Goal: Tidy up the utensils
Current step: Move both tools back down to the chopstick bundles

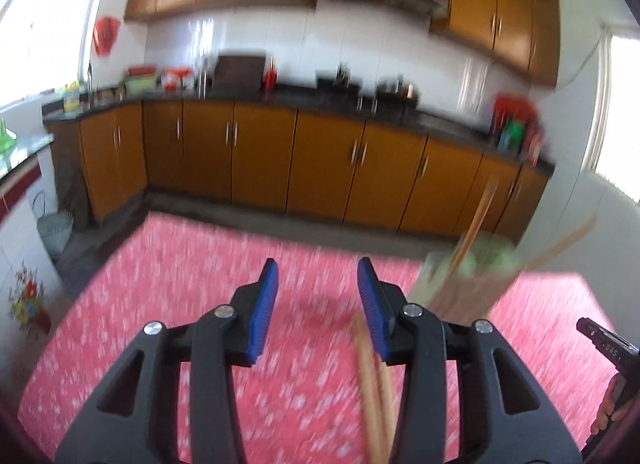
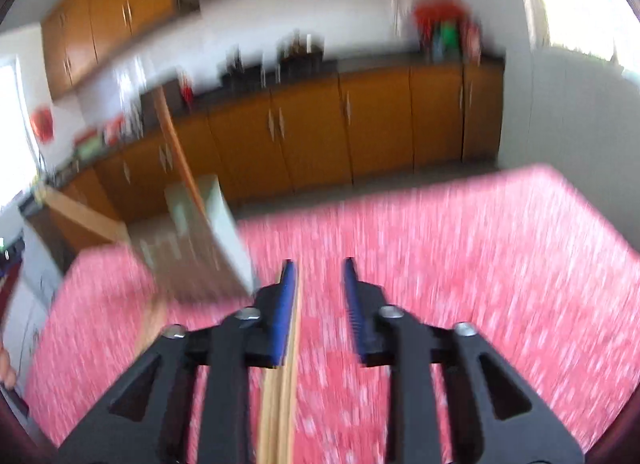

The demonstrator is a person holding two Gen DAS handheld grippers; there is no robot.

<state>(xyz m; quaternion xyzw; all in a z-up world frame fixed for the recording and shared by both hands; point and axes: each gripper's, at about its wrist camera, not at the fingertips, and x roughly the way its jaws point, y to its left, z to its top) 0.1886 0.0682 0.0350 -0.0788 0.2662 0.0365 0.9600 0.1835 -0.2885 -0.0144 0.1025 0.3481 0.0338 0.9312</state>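
Both views are motion-blurred. A pale green utensil holder [image 1: 468, 280] stands on the red floral tablecloth [image 1: 180, 284], right of my left gripper [image 1: 318, 264], with wooden chopsticks [image 1: 476, 224] sticking out of it. The left gripper is open; a pair of wooden chopsticks [image 1: 376, 384] lies against its right finger, unclamped. In the right wrist view the holder [image 2: 200, 240] is left of my right gripper [image 2: 320, 264], which is open. Wooden chopsticks [image 2: 286, 392] rest along its left finger, unclamped.
The table's far edge [image 2: 400, 192] drops to a grey floor. Orange cabinets [image 1: 260, 160] and a dark cluttered counter [image 1: 320, 96] run along the back wall. The other hand's gripper [image 1: 604, 348] shows at the left wrist view's right edge.
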